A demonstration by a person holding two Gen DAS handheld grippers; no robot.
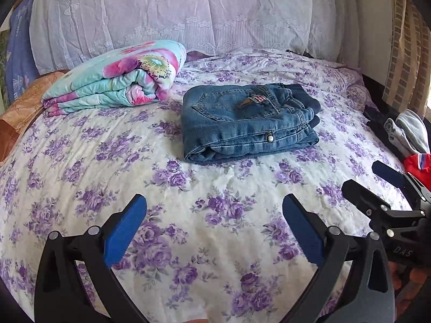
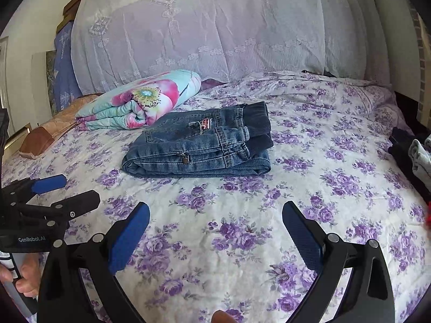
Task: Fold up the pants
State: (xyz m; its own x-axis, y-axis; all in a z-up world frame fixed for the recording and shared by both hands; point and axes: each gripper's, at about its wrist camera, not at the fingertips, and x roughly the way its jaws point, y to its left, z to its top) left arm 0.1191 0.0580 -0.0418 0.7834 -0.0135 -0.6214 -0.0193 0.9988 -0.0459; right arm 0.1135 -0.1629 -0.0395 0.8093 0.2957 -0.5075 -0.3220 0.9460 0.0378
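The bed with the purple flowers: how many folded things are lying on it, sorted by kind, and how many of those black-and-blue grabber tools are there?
Folded blue denim jeans: 1
Folded floral turquoise-and-pink quilt: 1
Black grabbers with blue pads: 2, the left gripper and the right gripper, both open and empty
Total: 4

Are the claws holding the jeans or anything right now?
No, nothing. The left claw and right claw are both open over the bedsheet, and the folded jeans lie alone farther back.

Folded floral quilt [image 1: 115,80] on purple-flowered bedsheet [image 1: 215,228], lace cover [image 1: 188,8] behind
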